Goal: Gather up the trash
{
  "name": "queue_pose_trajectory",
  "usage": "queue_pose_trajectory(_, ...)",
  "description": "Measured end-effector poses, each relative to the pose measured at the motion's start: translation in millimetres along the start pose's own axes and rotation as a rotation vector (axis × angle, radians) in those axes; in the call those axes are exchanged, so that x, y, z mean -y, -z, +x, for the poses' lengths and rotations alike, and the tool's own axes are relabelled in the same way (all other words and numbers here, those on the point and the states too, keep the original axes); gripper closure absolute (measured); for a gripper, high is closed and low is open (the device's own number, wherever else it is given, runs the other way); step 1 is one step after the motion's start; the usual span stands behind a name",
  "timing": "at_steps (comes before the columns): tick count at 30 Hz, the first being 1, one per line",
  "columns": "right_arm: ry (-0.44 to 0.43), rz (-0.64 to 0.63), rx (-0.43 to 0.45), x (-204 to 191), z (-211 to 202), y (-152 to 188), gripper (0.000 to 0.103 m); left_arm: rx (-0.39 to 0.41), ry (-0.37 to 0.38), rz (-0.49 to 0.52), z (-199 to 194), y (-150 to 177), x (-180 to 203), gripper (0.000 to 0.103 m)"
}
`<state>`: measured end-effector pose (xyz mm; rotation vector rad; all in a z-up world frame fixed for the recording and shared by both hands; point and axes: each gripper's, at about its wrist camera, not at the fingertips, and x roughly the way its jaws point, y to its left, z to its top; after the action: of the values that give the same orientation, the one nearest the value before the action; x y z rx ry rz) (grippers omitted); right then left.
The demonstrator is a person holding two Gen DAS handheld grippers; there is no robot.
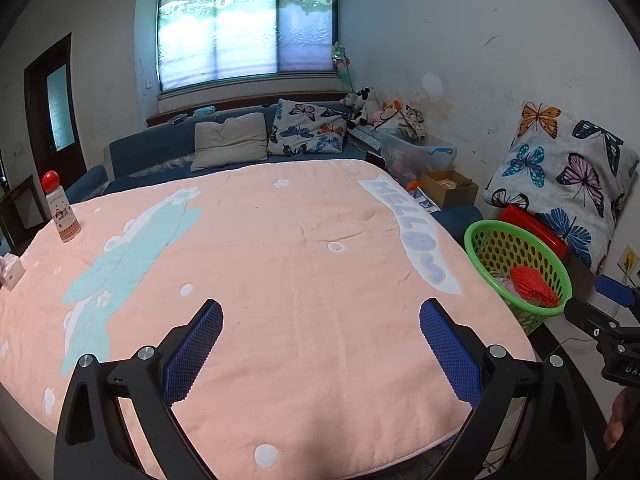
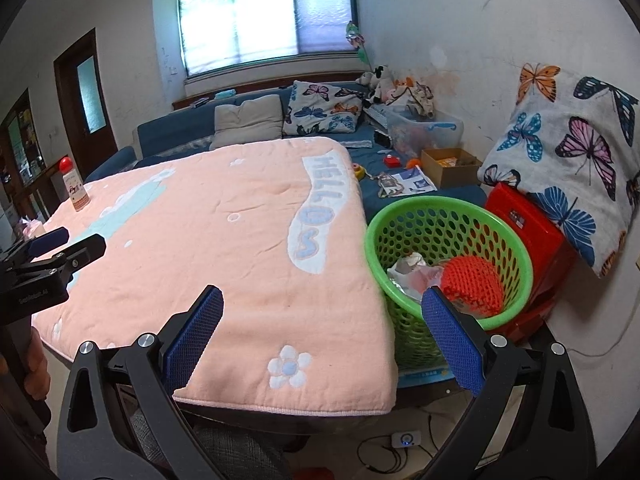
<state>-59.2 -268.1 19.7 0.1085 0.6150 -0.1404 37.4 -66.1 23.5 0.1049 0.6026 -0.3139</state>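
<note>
In your left wrist view, the green basket (image 1: 520,264) hides most of its trash; only a red net piece (image 1: 534,282) shows. Beside that basket, your right gripper (image 1: 612,300) is cut by the edge.

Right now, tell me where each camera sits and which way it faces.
Left wrist view: on the left gripper, open over the pink quilted blanket, facing the window; the right gripper and fingers of a hand show at right.
Right wrist view: on the right gripper, open at the blanket's near right corner beside the green perforated plastic basket; the left gripper shows at left.
Shared: blanket, basket, red-capped white bottle, butterfly-print cushion.
</note>
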Motion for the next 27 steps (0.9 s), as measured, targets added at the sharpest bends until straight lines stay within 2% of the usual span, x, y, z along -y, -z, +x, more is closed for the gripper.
queue_pose_trajectory(27, -0.021, -0.011, -0.014, -3.3, 7.1, 0.7, 0.005, -0.010, -0.032, -0.016, 4.0, 5.8, -10.9, 0.007)
